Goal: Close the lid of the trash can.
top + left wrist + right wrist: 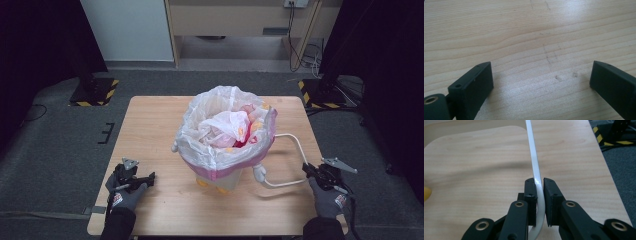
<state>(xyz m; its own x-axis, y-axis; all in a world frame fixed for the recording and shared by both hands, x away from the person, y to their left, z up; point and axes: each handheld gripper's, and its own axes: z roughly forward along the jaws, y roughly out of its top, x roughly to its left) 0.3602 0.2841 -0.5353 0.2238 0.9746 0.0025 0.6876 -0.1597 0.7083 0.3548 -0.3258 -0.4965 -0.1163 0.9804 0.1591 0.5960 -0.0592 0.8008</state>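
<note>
A small bin lined with a white plastic bag (225, 131) stands in the middle of the wooden table (150, 130), with pink and orange bits and crumpled plastic inside. Its thin white handle (298, 146) loops out to the right. My right gripper (306, 170) is shut on that handle; in the right gripper view the white strip (535, 167) runs up between the pads of my right gripper (539, 185), which pinch it. My left gripper (146, 179) rests near the table's front left, open; in the left gripper view my left gripper (541, 75) has only bare wood between its jaws.
The bin's yellow feet (202, 183) and white side knob (259, 173) sit at its base. The table's right edge (609, 170) lies close to my right gripper, with grey carpet beyond. Black stands with yellow-striped bases (92, 92) flank the far corners.
</note>
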